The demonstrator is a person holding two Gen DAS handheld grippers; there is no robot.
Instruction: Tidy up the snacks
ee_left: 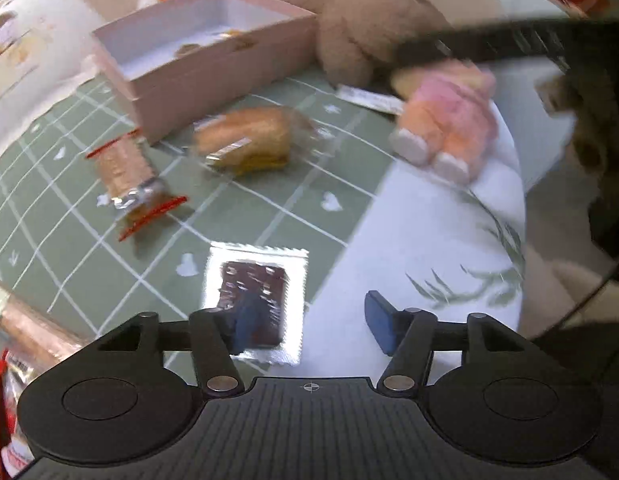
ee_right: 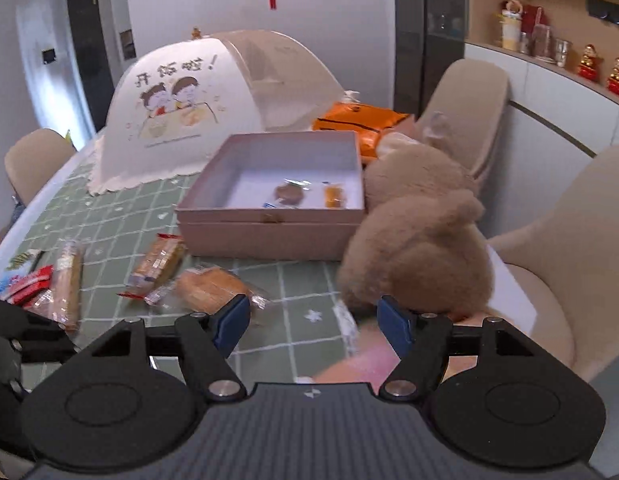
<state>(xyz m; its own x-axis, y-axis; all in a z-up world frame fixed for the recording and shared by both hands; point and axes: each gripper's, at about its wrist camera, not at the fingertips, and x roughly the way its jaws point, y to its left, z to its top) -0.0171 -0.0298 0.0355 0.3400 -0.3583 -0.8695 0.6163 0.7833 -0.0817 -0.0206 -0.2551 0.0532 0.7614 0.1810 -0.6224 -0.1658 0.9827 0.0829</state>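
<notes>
Left gripper [ee_left: 309, 322] jaws open, empty — silver-edged dark packet [ee_left: 255, 304] flat just beneath them, long axis pointing toward pink box [ee_left: 213, 68]; right gripper [ee_right: 311, 320] open too.

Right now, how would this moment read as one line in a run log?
left gripper: open, over silver snack packet | right gripper: open, empty | pink box: two snacks inside | other snacks: loose on table

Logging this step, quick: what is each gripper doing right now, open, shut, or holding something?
Left gripper: open, holding nothing; a silver-edged dark snack packet lies on the table under its fingers.
Right gripper: open, empty.
</notes>
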